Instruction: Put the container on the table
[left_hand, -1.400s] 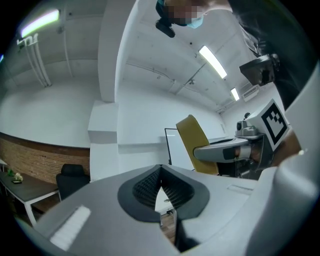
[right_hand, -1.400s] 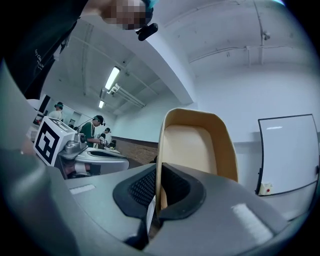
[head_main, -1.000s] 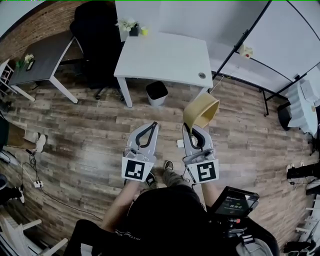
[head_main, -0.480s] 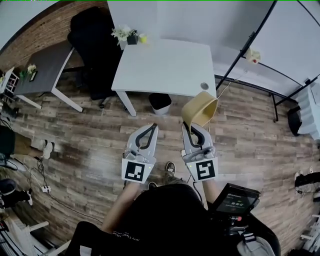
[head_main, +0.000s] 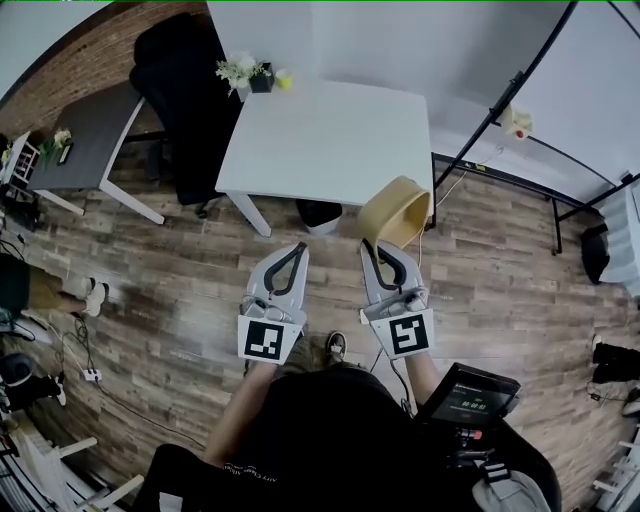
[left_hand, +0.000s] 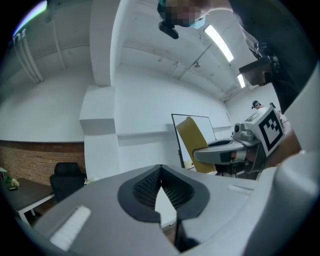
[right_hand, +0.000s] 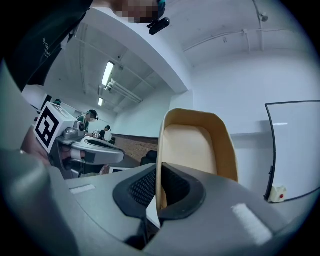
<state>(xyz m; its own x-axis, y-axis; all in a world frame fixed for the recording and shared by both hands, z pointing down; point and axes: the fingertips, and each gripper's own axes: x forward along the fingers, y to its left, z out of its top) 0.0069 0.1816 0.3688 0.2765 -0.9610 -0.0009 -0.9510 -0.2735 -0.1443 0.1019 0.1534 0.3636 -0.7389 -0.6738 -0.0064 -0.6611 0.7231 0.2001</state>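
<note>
right gripper: clamped on the rim of the yellow container (held in the air beside the white table) | left gripper: jaws together, nothing between

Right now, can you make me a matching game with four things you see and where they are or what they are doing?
Things:
1. container
2. left claw
3. white table
4. black chair

Places or states:
A. shut, with nothing in it
B. has flowers at its far corner
C. pinched in the right claw
D. stands left of the table in the head view

Pairs: 1-C, 2-A, 3-B, 4-D
</note>
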